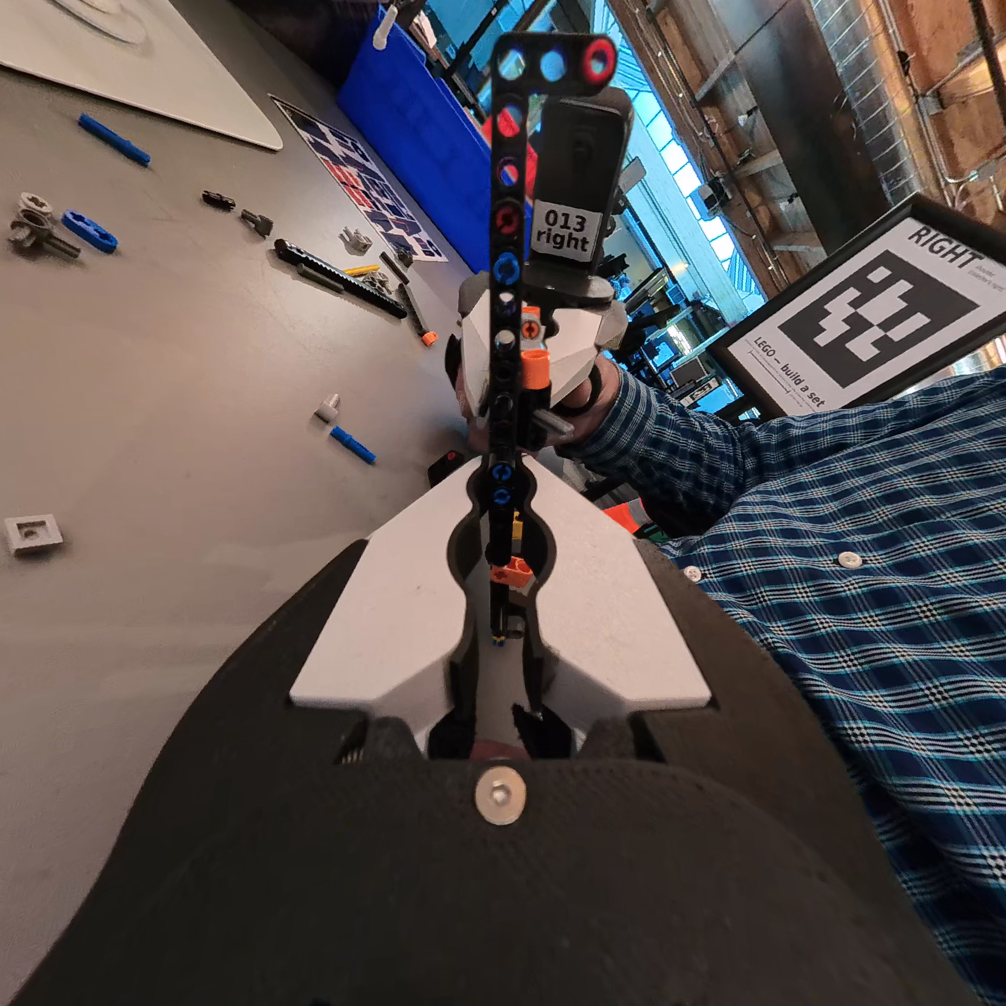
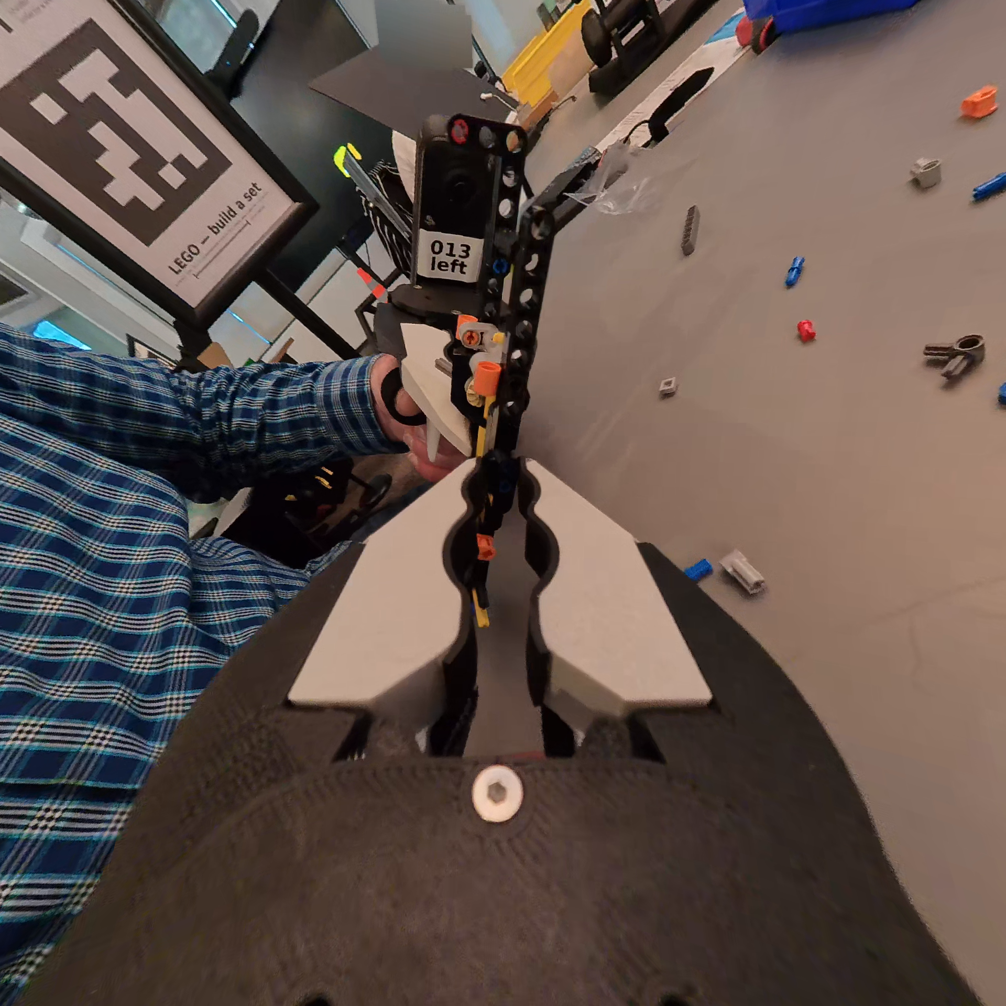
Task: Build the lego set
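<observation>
A lego assembly is held in the air between both grippers. It is a long black beam [image 1: 506,228] with holes, blue and red pins, and orange and yellow parts. My left gripper [image 1: 503,473] is shut on its near end. The right gripper [image 1: 522,375] faces it from the far side and grips the same assembly by the orange part. In the right wrist view, my right gripper [image 2: 501,468] is shut on the assembly [image 2: 523,305]. One white finger [image 2: 430,392] of the left gripper shows behind it; the other is hidden.
Loose pieces lie on the grey table [image 1: 163,381]: a blue axle [image 1: 113,140], a grey connector [image 1: 38,223], a black toothed rack [image 1: 340,286], a grey plate [image 1: 32,535], a red pin [image 2: 805,330] and an orange piece [image 2: 978,102]. A blue bin [image 1: 419,125] and a framed sign [image 1: 871,316] stand behind. A plaid sleeve [image 1: 816,490] is close by. Less than 4 cm separates the two grippers' tips.
</observation>
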A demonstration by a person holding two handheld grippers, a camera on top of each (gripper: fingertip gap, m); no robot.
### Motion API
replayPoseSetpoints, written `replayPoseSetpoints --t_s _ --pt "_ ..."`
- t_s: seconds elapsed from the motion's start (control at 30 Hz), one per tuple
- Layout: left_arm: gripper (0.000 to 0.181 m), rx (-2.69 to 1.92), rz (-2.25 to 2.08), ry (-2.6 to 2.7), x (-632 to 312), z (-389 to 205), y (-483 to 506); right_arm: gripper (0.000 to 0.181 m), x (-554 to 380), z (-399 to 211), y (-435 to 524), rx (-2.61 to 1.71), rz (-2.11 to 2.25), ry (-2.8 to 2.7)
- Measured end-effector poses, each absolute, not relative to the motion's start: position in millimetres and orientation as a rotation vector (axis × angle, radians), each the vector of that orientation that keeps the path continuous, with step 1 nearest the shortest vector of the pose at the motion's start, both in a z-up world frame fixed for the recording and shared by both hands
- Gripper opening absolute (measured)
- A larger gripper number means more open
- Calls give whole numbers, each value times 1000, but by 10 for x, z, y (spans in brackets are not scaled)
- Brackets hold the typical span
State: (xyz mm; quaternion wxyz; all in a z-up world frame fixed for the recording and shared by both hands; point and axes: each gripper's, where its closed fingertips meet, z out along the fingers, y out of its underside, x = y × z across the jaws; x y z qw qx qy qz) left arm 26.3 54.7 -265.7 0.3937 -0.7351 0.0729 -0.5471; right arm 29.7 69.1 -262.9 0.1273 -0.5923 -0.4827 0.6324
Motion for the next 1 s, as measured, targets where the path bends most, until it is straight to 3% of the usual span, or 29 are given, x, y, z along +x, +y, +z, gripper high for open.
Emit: replayPoseSetpoints --t_s 0.2,0.43,0.7,1.0 --pt "9 -1814 -1426 169 258 -2568 553 5 308 -2504 661 -1685 1928 -1372" --pt "39 -1759 -1419 261 361 -2430 509 5 298 -2434 635 -1674 1947 -1365" --pt "7 -1786 -1340 320 461 -2480 544 5 280 -2365 579 -1661 1997 -1342" --pt "6 -1742 -1345 341 457 -2401 526 5 284 -2285 562 -1616 1937 -1369"
